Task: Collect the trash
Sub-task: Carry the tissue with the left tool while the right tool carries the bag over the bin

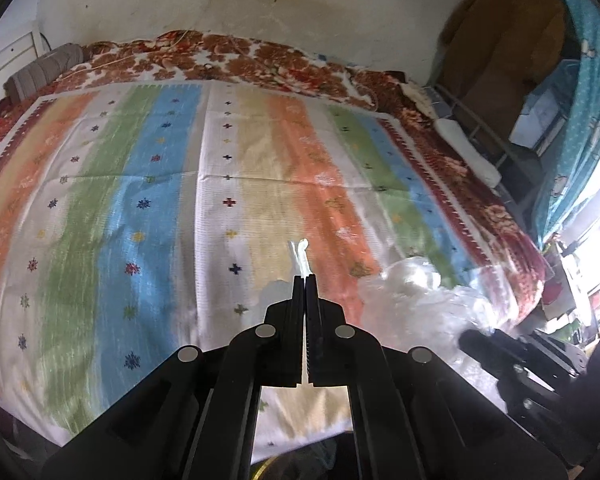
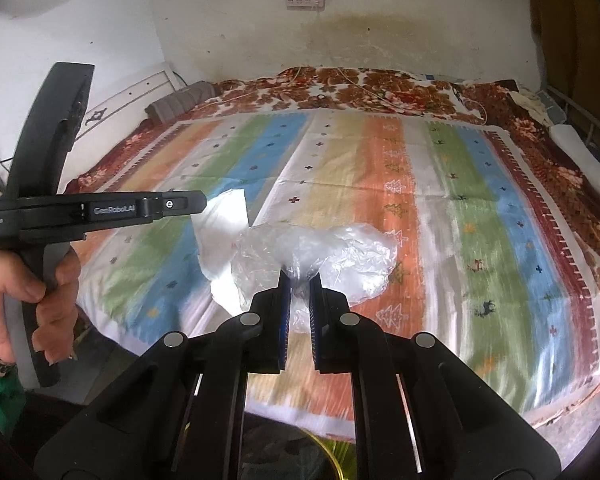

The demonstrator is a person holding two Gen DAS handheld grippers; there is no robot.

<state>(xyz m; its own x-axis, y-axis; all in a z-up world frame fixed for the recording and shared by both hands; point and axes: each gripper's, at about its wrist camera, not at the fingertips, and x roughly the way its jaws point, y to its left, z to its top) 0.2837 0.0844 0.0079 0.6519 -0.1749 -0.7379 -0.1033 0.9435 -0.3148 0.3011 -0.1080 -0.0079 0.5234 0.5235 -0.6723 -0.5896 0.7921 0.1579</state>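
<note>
Clear plastic bag (image 2: 316, 256) pinched in right gripper (image 2: 300, 280) jaws — nearly closed.

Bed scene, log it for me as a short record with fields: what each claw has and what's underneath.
left claw: shut on white tissue
right claw: shut on clear plastic bag
surface: bed with striped cover over a floral blanket
other trash on cover: none seen
below claws: round gold rim, contents unclear
wall: power strip
</note>
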